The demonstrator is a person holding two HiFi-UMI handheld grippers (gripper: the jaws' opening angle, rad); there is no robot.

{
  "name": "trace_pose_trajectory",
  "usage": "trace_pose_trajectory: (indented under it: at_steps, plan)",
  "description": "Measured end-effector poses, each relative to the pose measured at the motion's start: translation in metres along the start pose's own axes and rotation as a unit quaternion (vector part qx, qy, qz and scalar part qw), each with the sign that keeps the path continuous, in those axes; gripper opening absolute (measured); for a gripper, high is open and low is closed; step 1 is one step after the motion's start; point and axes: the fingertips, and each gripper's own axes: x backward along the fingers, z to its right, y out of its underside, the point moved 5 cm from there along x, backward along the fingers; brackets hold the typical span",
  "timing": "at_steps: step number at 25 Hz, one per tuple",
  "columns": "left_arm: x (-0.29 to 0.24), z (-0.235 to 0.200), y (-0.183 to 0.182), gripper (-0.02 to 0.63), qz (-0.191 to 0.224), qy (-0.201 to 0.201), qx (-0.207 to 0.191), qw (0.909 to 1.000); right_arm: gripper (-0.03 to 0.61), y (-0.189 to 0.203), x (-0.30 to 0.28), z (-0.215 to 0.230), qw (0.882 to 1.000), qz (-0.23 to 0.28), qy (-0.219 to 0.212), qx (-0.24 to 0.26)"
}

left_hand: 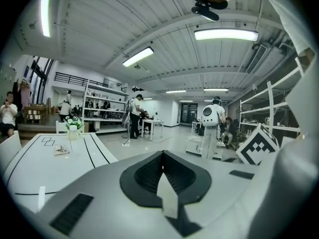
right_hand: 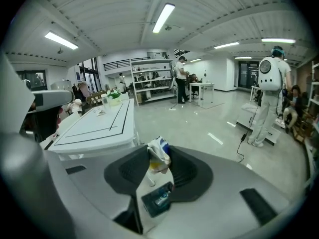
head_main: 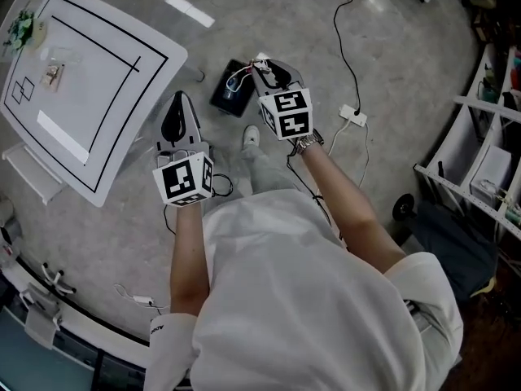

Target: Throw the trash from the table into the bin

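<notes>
The jaws of the left gripper point(left_hand: 162, 154) meet at their tips, empty, in the left gripper view. In the right gripper view, the right gripper point(right_hand: 158, 151) has its jaws partway closed on a crumpled wrapper point(right_hand: 159, 159); the dark bin point(right_hand: 156, 199) sits on the floor below.

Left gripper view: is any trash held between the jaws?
No, the left gripper has its jaws closed together with nothing between them.

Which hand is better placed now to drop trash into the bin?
The right gripper: its jaws pinch a crumpled wrapper, close above the dark bin; the left gripper is shut and empty.
</notes>
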Motion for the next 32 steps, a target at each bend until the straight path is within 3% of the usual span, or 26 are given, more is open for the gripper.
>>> trace_pose_trajectory:
  at_steps: [7, 16, 21, 27, 32]
  plan:
    - [-0.025, 0.006, 0.045, 0.005, -0.037, 0.025, -0.002, 0.999, 0.12, 0.058, -0.031, 0.008, 0.998, -0.055, -0.004, 0.005]
    - [-0.082, -0.01, 0.167, 0.005, -0.111, 0.063, -0.009, 0.9918, 0.12, 0.161, -0.116, 0.014, 0.992, -0.122, -0.006, -0.012]
    - [-0.112, -0.01, 0.221, 0.005, -0.126, 0.086, -0.004, 0.9882, 0.121, 0.21, -0.161, 0.017, 0.989, -0.147, -0.014, -0.01]
    - [-0.123, -0.009, 0.283, 0.005, -0.152, 0.096, 0.006, 0.9837, 0.121, 0.256, -0.203, 0.016, 0.986, -0.167, -0.029, 0.001]
    - [-0.11, -0.006, 0.311, 0.005, -0.166, 0.097, 0.022, 0.981, 0.128, 0.283, -0.217, 0.016, 0.981, -0.19, -0.032, 0.001]
